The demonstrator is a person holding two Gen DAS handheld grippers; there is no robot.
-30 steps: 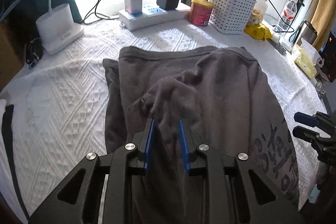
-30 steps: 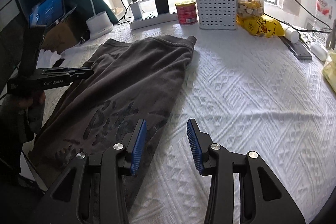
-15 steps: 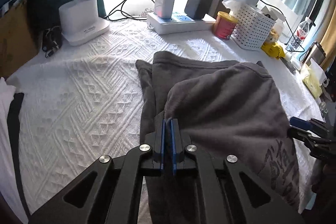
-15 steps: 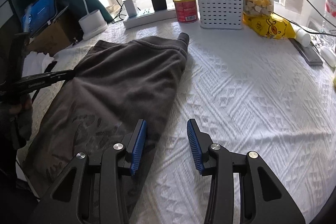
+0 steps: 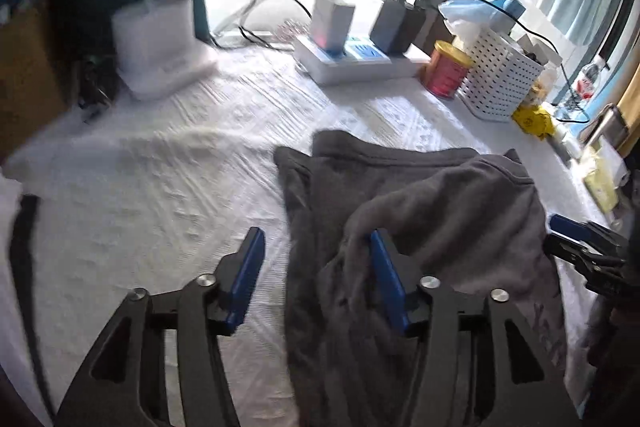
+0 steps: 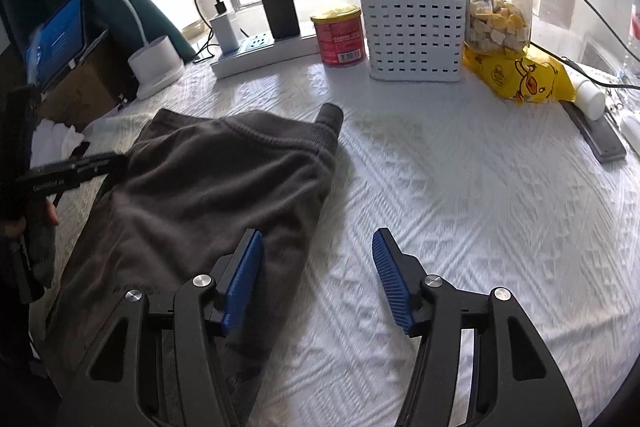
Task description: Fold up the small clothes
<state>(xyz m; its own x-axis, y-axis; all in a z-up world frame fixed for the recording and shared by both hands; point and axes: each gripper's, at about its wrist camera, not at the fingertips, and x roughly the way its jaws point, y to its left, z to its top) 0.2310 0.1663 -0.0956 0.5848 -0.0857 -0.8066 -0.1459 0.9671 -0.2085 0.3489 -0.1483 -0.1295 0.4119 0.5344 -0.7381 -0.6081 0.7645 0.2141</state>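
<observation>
Half a second back the left gripper (image 5: 316,279) was pinched tight on a fold of the grey garment (image 5: 420,211); now its jaws are opening, and the cloth only drapes against the right-hand blue pad, so it reads as let go. The folded-over flap lies on top of the rest of the garment, which looks like the point of the release: one fold laid down. The garment sits on the white textured tablecloth (image 5: 160,187), right of centre in the left wrist view. This view is smeared, so I can't swear the fabric is fully free of that pad. The right gripper's tips (image 5: 580,243) show at the garment's far edge.

In the right wrist view, the right gripper (image 6: 318,275) is opening too and holds nothing; its left pad hovers over the garment's near edge, the other over bare cloth, probably lining up for the next fold. The ribbed waistband (image 6: 316,137) points toward the window.

As for containers, the white perforated basket (image 6: 416,27) has tissues or paper poking out, the clear jar (image 6: 498,19) holds pale and yellow chunks, and the red tin (image 6: 342,35) is lidded.
</observation>
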